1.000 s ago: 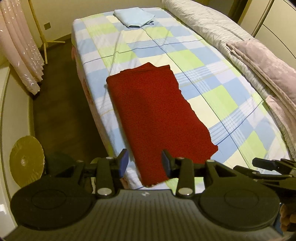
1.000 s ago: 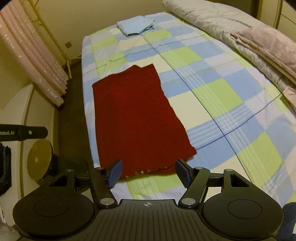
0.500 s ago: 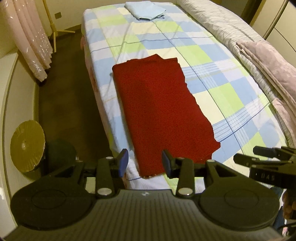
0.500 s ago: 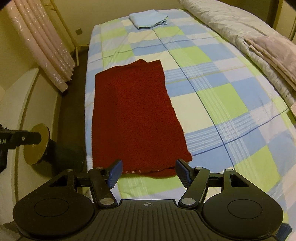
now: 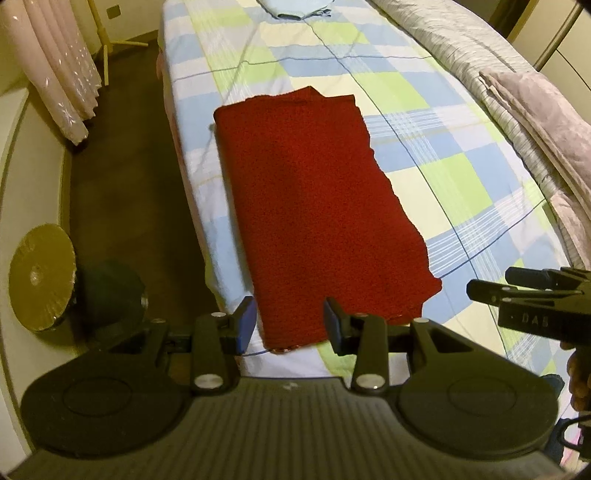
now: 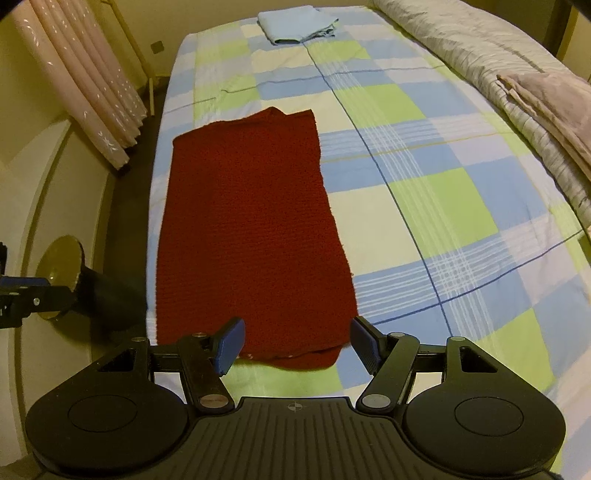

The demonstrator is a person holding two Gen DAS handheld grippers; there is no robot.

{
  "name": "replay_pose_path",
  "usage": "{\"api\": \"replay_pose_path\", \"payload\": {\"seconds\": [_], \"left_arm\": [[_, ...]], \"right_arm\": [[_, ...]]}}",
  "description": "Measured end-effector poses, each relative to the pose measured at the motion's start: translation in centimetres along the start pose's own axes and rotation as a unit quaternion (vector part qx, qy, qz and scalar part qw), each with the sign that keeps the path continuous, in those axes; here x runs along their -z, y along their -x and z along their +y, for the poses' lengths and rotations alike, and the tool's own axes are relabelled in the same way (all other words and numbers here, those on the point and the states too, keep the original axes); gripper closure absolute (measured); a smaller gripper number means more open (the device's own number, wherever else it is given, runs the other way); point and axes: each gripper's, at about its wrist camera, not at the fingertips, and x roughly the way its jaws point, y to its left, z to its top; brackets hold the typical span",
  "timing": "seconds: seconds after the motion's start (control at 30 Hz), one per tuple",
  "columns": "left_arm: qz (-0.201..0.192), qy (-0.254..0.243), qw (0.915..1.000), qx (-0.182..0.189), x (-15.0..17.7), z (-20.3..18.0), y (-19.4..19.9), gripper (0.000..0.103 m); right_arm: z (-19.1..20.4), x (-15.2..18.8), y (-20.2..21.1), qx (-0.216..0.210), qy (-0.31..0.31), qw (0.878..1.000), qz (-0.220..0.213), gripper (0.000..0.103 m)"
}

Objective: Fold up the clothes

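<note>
Lower and closer over the near end of the bed than a second ago: dark red knitted garment (image 5: 314, 206) larger in both views, folded pale blue cloth (image 6: 295, 24) pushed up to the far edge of the left view. Garment itself unmoved, same long folded strip.

Lies flat on the checked blue, green and white bedsheet (image 6: 443, 192), lengthwise along the left side of the bed, near hem close to the mattress edge. Coarse, nubbly knit; straight left edge, ragged stepped right edge, small peak at the far end.

Left gripper (image 5: 290, 325) hangs over the near hem, blue-padded fingers (image 5: 245, 325) partly apart, nothing between them, cloth below untouched. Right gripper (image 6: 295, 343) spread wider above the same hem, pads clear of the knit, holding nothing.

Striped grey quilt (image 6: 461, 48) rumpled along the right side, soft mauve blanket (image 6: 554, 107) folded on top. Pale pink pleated curtain (image 6: 81, 81) far left; round brass-coloured disc (image 5: 40, 271) on the dark floor.
</note>
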Motion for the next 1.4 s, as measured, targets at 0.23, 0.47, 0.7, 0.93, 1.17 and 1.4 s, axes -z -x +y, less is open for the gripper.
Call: {"api": "replay_pose_path", "payload": {"seconds": [0.23,0.47,0.7,0.93,1.17,1.4], "left_arm": [[-0.019,0.041,0.9971,0.061,1.6,2.6,-3.7,0.068],[0.005,0.118,0.983,0.141,5.7,7.2,-11.1,0.068],[-0.005,0.169,0.9712,0.168,6.9,10.2,-16.2,0.068],[-0.006,0.233,0.9473,0.22,7.4,12.6,-20.6,0.068],[0.003,0.319,0.9027,0.289,9.4,14.9,-22.8,0.069],[-0.013,0.323,0.889,0.325,8.3,15.7,-24.4,0.068]], "right_arm": [[-3.0,0.1,-3.0,-0.024,0.006,1.0,-0.005,0.037],[-9.1,2.0,-7.9,-0.111,-0.063,0.992,-0.002,0.036],[-14.3,2.8,-13.4,-0.178,-0.146,0.973,0.012,0.036],[-18.1,2.5,-19.2,-0.262,-0.205,0.942,0.056,0.036],[-20.8,2.1,-22.7,-0.346,-0.254,0.899,0.087,0.037],[-22.3,0.9,-23.7,-0.363,-0.272,0.889,0.069,0.037]]}}
